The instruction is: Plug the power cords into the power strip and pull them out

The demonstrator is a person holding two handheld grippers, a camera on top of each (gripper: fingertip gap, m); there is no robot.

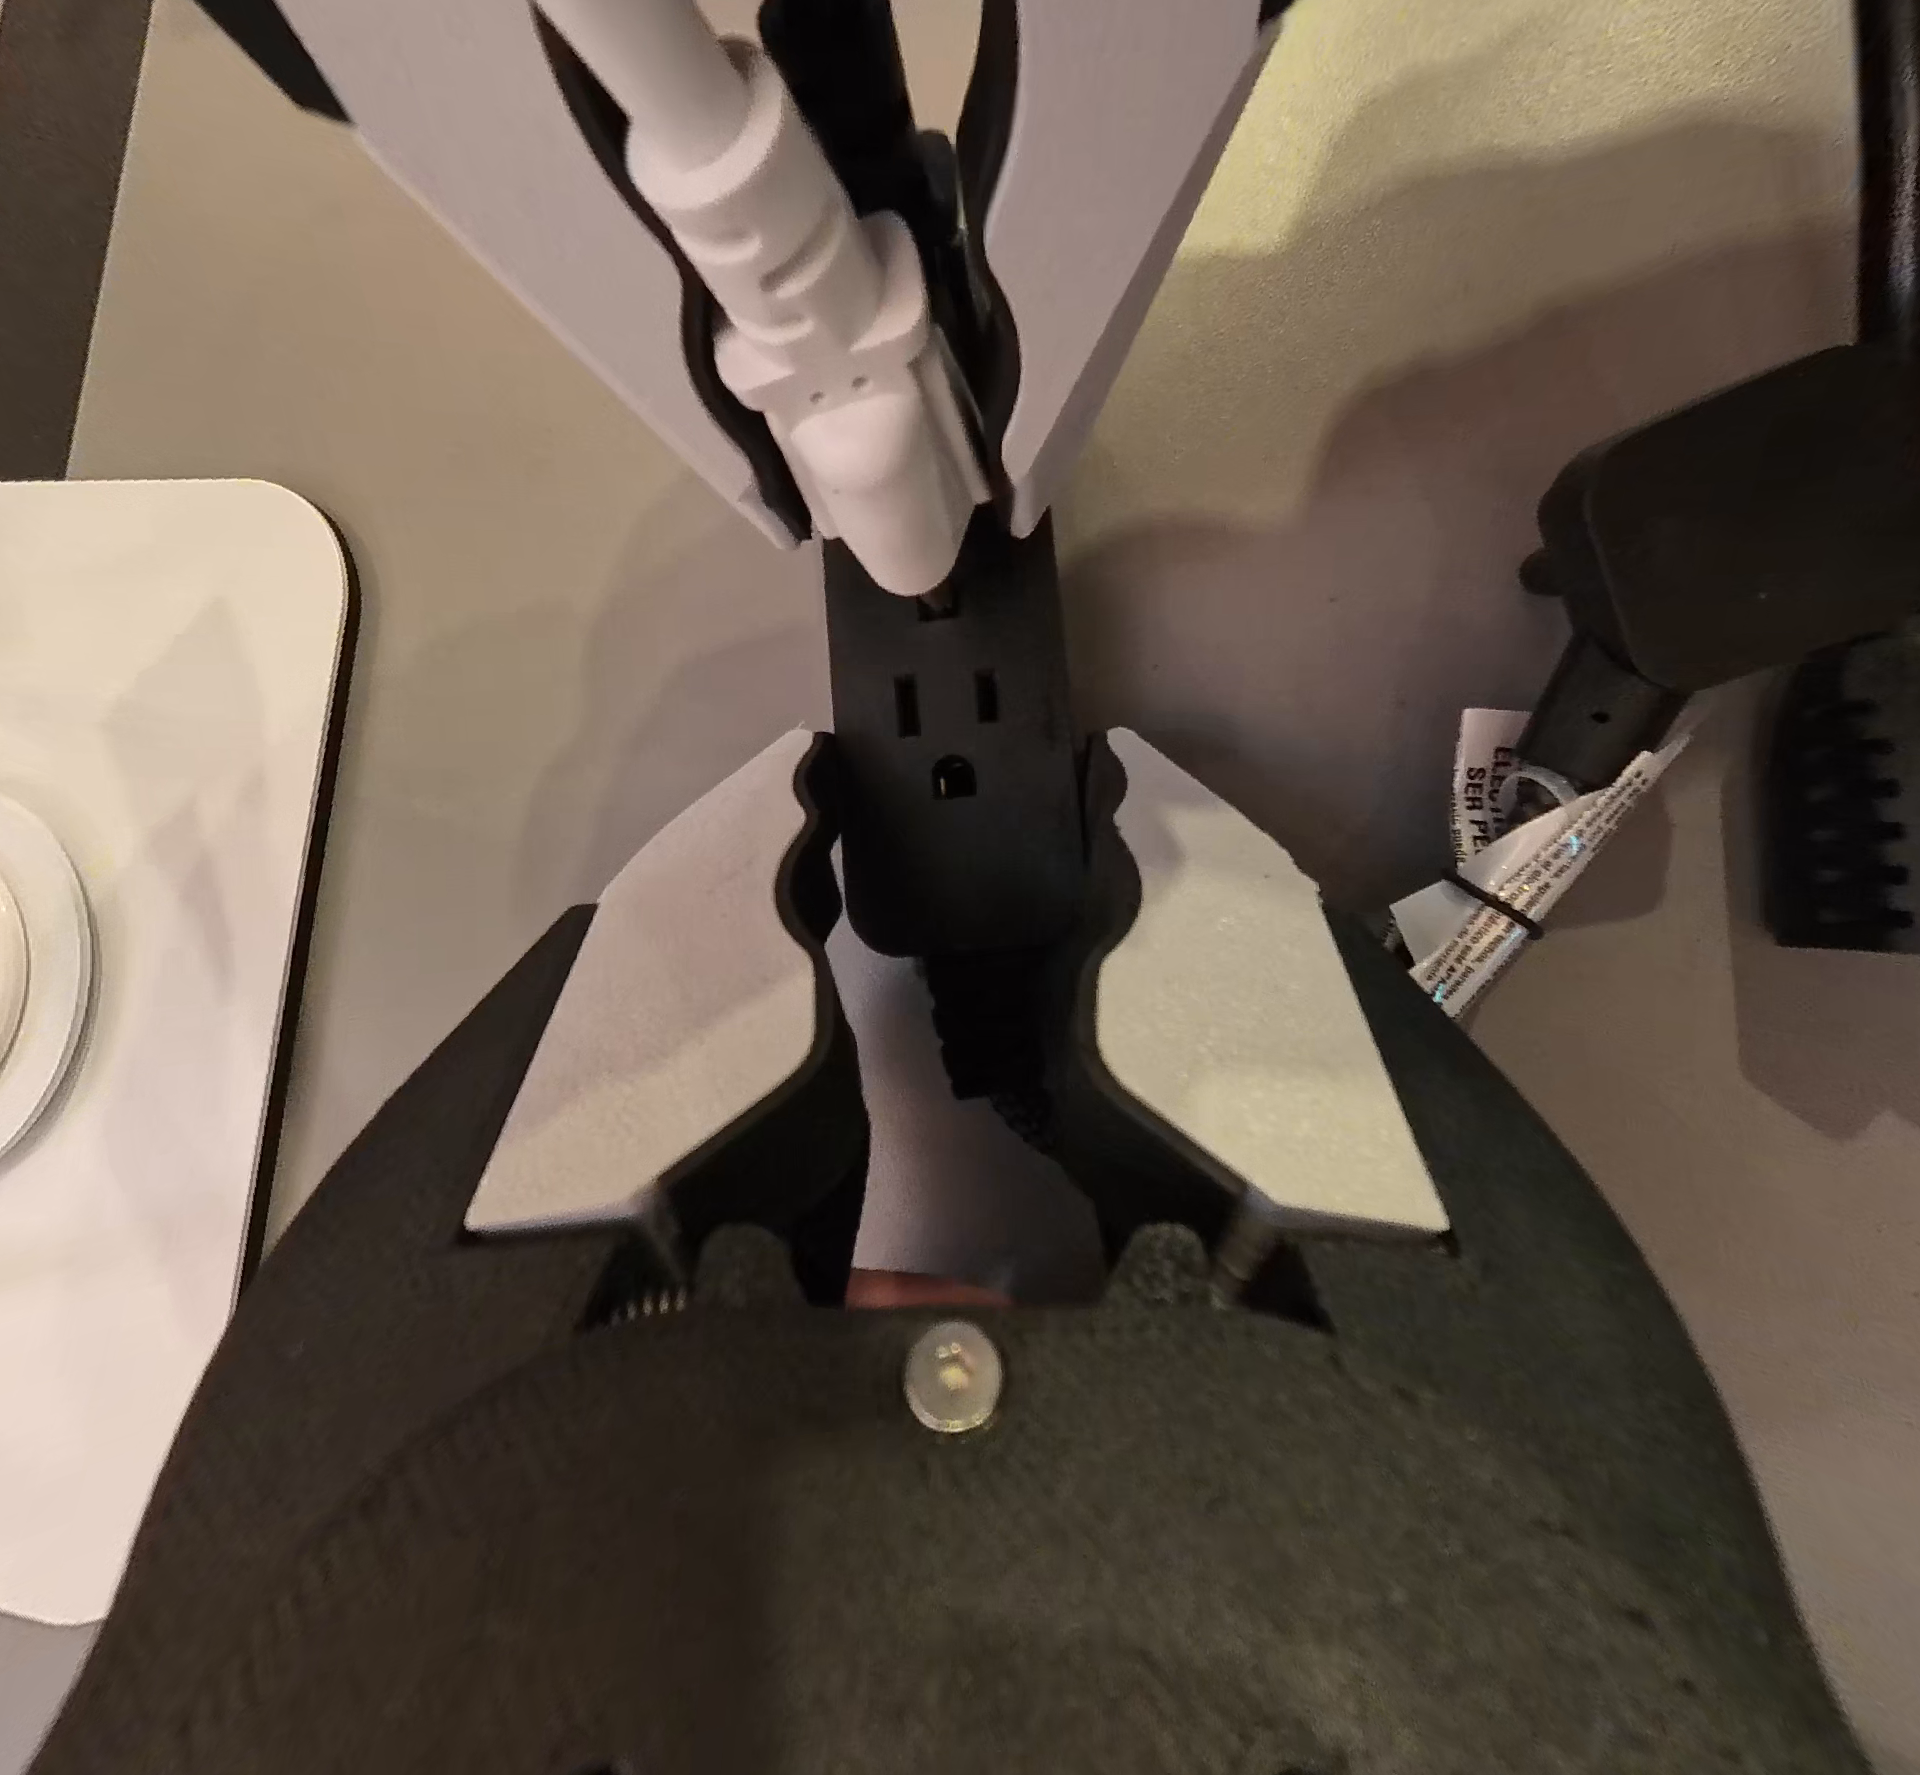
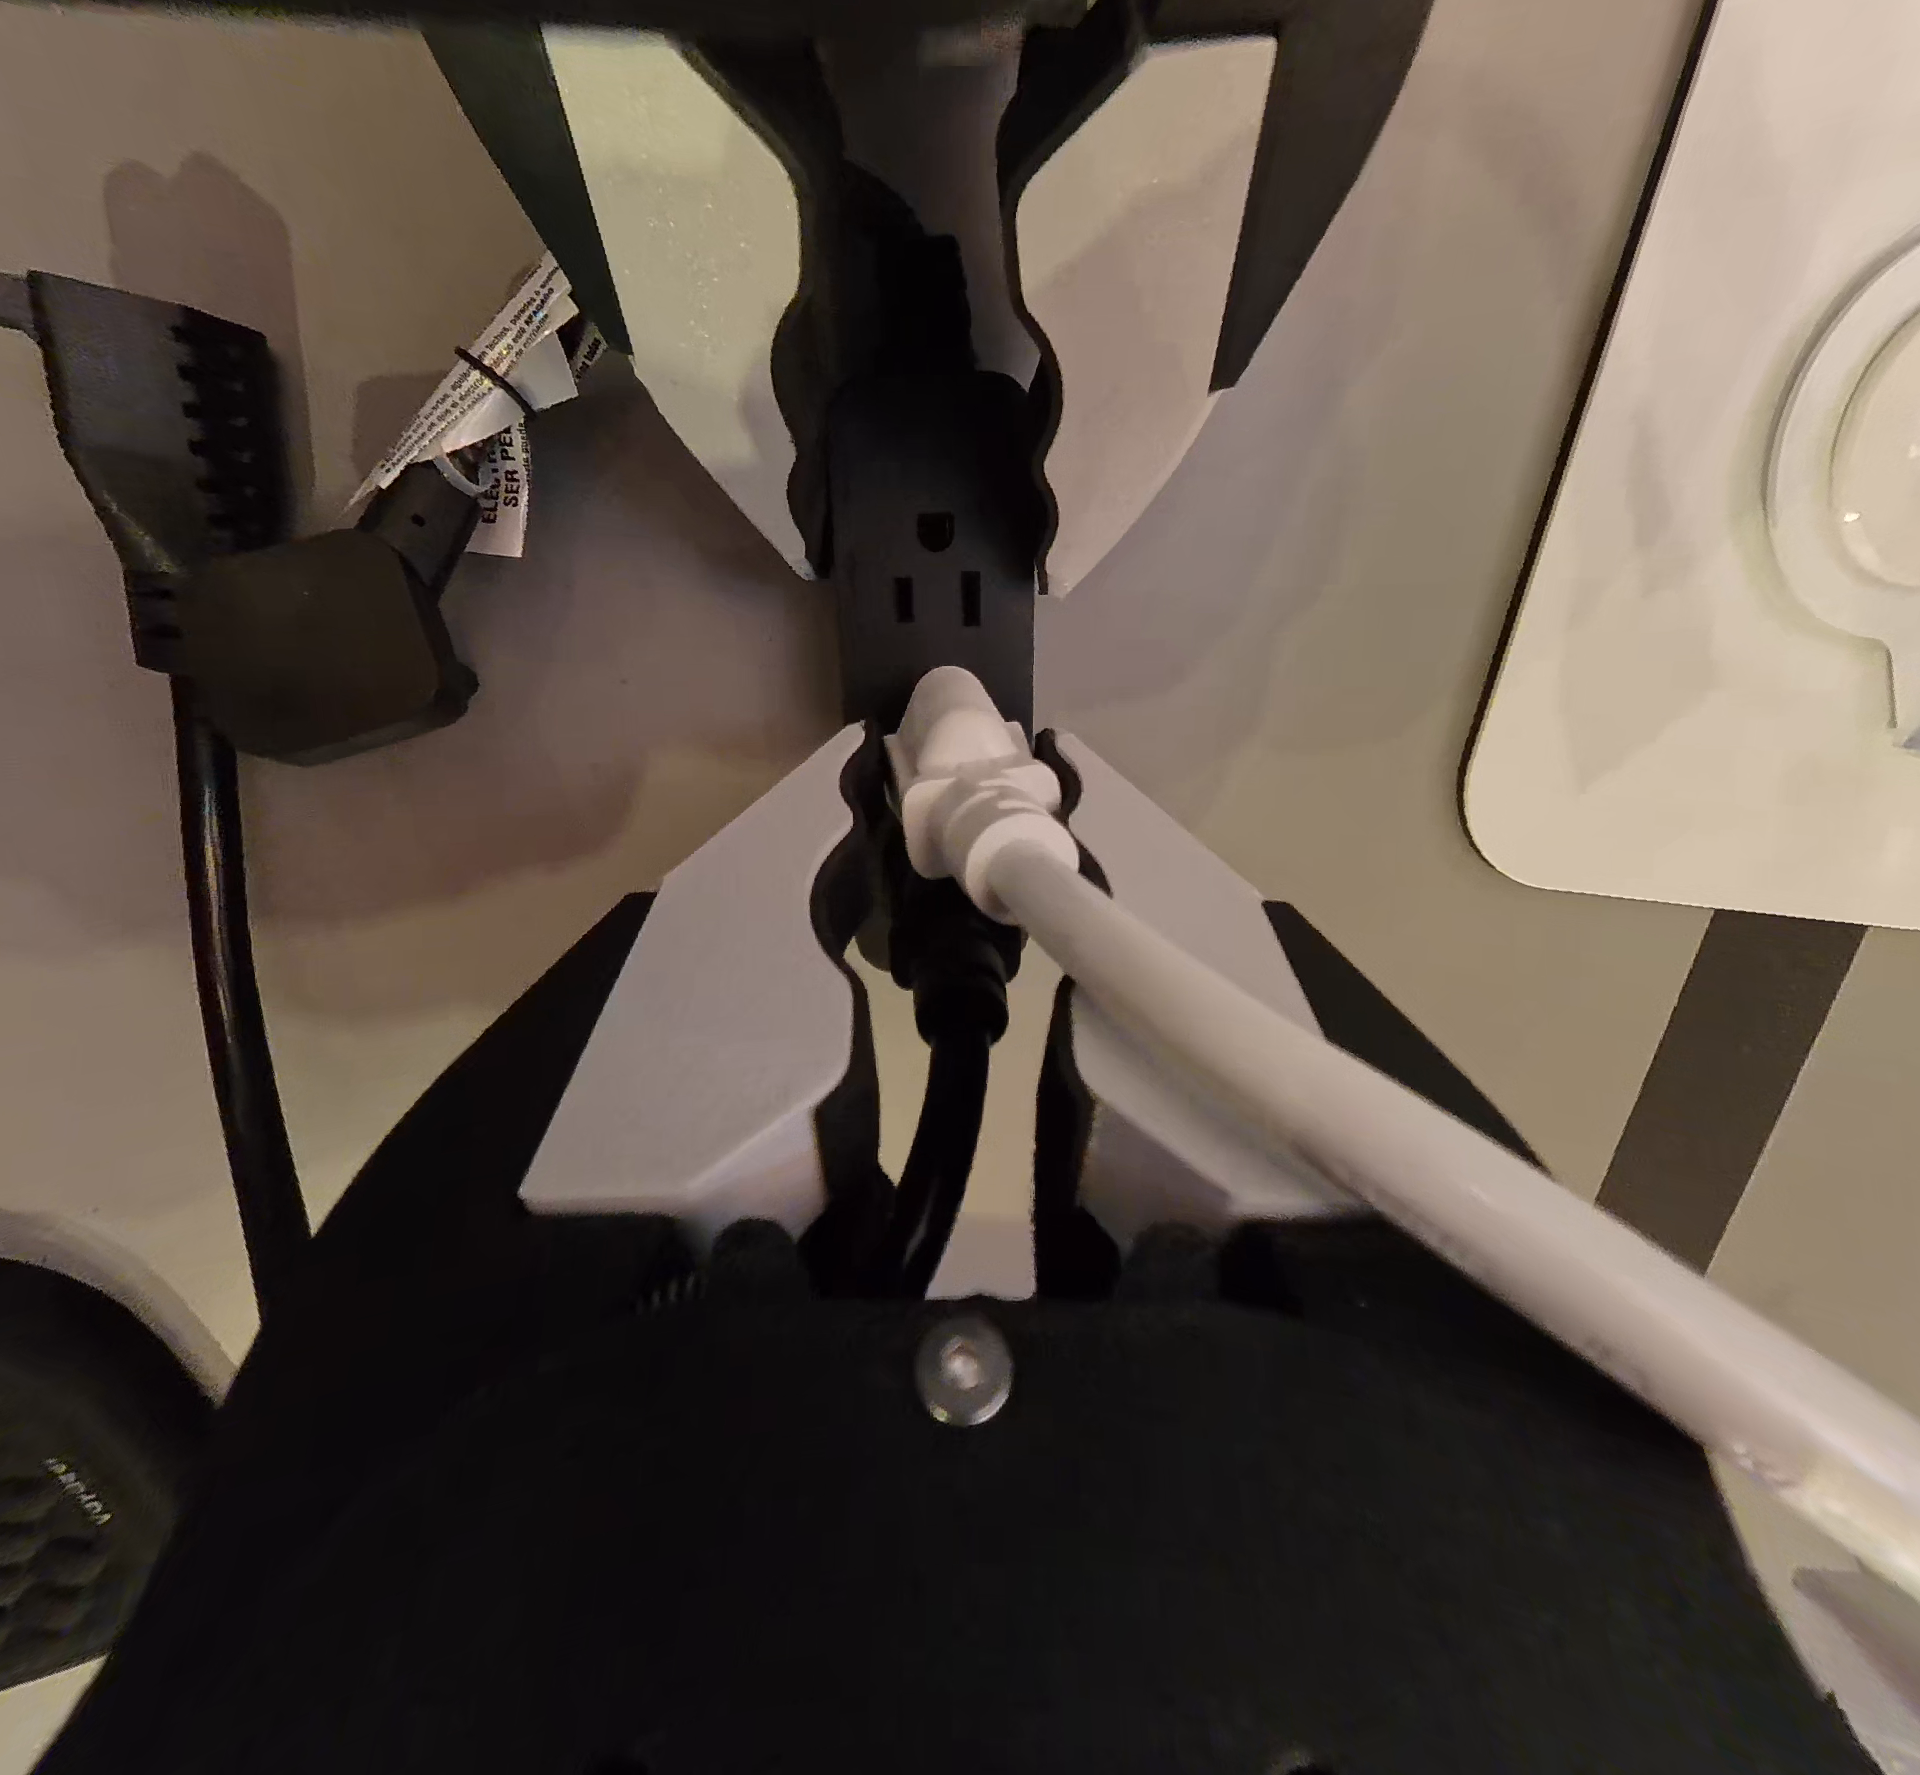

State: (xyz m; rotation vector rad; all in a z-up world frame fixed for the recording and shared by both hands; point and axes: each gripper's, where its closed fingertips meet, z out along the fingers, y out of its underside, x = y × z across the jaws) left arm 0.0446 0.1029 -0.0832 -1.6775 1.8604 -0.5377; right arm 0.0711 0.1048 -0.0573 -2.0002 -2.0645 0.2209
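black power strip (image 1: 951, 769) clamped by left gripper (image 1: 956, 790); right gripper (image 2: 971, 769) pinches white plug (image 2: 961, 759).

Left hand-held gripper (image 1: 961, 795) and right hand-held gripper (image 2: 961, 769) face each other, both clamped.

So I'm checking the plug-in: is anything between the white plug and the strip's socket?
Nothing visible: the white plug, held in the right claw, already meets the black power strip, which the left claw holds.

Matt black plastic power strip (image 1: 951, 769); glossy white cord (image 2: 1247, 1060); paper tag (image 1: 1496, 904).
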